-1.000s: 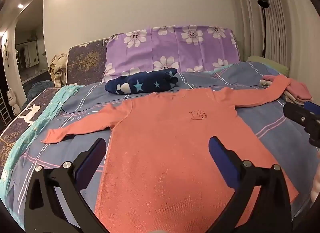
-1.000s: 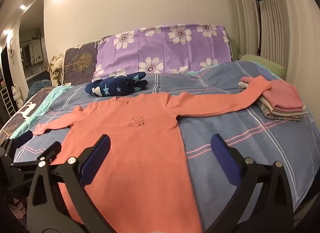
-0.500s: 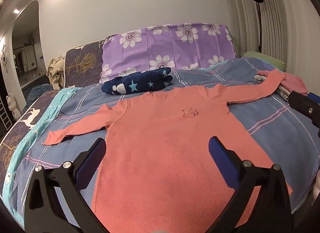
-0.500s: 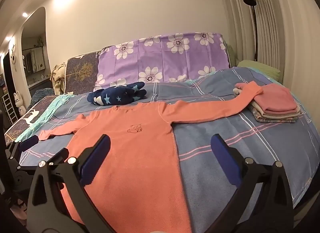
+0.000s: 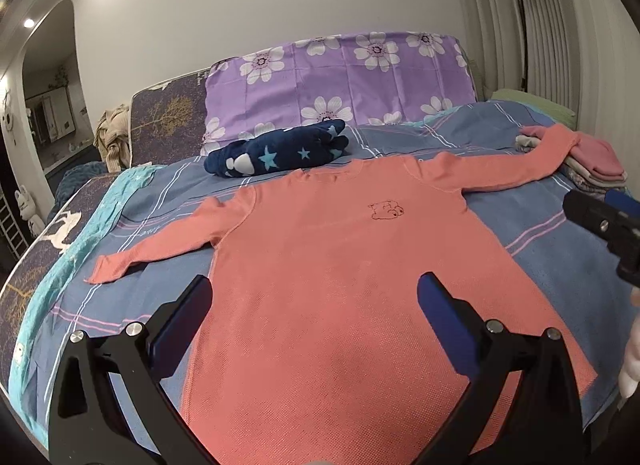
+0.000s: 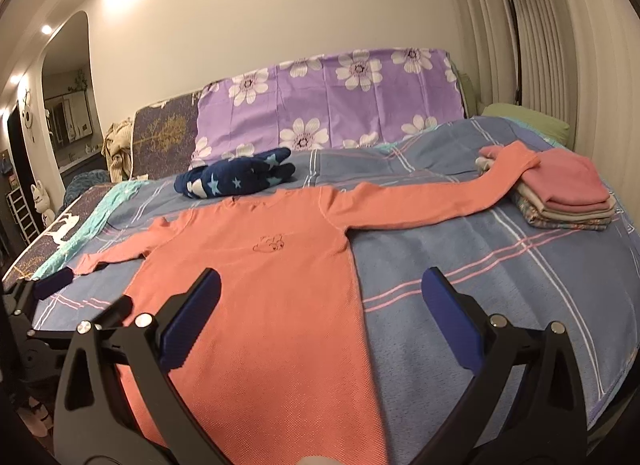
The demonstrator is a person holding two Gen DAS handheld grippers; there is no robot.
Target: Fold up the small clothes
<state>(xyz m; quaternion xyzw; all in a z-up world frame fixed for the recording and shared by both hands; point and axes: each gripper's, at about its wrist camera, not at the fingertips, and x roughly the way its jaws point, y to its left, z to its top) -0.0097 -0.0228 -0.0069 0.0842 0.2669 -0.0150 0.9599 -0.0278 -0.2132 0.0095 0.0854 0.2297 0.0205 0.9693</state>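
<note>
One salmon long-sleeve shirt [image 5: 340, 265] lies flat on the striped bedspread [image 6: 500, 265], both sleeves spread. Left gripper [image 5: 314, 305] and right gripper [image 6: 320, 297] both hover wide apart, holding nothing. One folded stack [image 6: 568, 197] sits under the right cuff; one star-print bundle [image 5: 280, 151] lies by the collar.

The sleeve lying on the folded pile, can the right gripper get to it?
Probably yes. The right gripper is open and empty, and only bare blanket lies between it and the sleeve on the pile.
</note>
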